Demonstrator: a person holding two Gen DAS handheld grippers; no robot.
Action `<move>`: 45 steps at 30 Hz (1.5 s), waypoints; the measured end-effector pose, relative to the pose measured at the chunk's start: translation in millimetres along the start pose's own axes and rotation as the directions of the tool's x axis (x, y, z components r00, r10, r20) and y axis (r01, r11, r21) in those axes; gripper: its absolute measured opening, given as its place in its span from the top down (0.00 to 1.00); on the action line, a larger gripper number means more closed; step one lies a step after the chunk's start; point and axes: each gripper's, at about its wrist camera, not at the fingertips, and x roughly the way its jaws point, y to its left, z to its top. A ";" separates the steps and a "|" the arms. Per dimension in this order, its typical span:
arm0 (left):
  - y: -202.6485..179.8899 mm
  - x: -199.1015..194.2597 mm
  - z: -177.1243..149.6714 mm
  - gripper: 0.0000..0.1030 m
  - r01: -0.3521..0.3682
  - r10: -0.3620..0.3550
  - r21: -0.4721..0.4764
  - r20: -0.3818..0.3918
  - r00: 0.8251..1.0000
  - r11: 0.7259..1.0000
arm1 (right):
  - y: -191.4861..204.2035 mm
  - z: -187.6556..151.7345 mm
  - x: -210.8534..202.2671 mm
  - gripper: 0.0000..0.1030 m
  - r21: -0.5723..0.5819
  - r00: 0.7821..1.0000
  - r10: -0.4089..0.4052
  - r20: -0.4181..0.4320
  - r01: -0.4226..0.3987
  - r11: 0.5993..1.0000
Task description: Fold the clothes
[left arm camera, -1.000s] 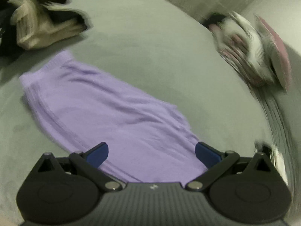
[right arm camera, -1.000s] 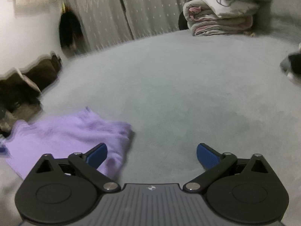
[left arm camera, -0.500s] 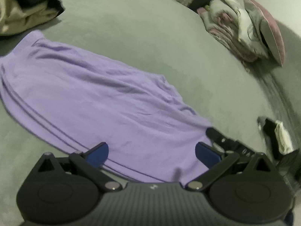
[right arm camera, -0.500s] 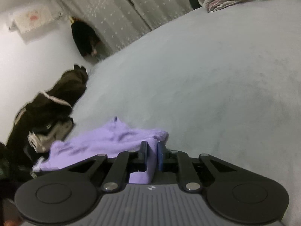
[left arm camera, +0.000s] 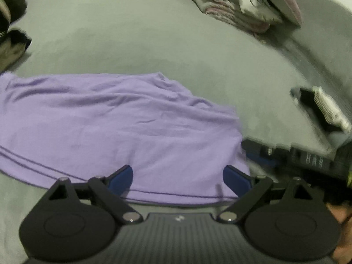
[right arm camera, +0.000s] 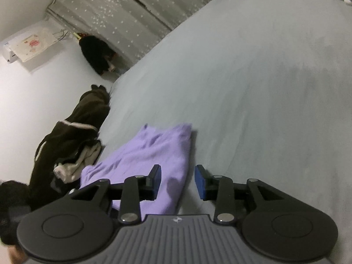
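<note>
A lilac garment [left arm camera: 114, 121] lies flat on the grey bed, stretching from the left edge to the middle right in the left wrist view. My left gripper [left arm camera: 177, 179] is open, hovering over the garment's near hem. In the right wrist view the same garment [right arm camera: 154, 154] lies in front of my right gripper [right arm camera: 177, 182], which is partly open with the garment's right edge between its jaws, not pinched. The right gripper also shows in the left wrist view [left arm camera: 261, 154], at the garment's right corner.
A heap of dark and cream clothes [right arm camera: 66, 145] lies at the bed's left edge. Folded bedding and a pillow [left arm camera: 246, 6] sit at the far right. A black and white folded item [left arm camera: 323, 107] lies right of the garment. The grey bed [right arm camera: 253, 77] extends ahead.
My right gripper was shut on the garment's right edge half a second ago and has now opened, letting it go. The left gripper moved closer over the near hem, staying open.
</note>
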 end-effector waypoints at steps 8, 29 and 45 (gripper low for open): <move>-12.3 -9.5 -8.4 0.09 -0.030 0.026 0.101 0.037 0.999 0.994 | 5.2 -5.7 5.5 0.68 -0.040 1.000 0.002 0.010 -0.001 0.999; -91.2 -19.8 -40.5 0.17 0.112 -0.157 0.421 0.074 0.985 0.900 | 22.6 18.8 0.7 0.89 -0.048 0.998 0.040 -0.038 -0.042 0.998; -97.6 -1.6 -49.8 0.37 0.104 -0.137 0.488 0.032 0.990 0.866 | -9.1 44.8 44.7 0.76 -0.060 0.994 0.073 -0.082 -0.078 0.995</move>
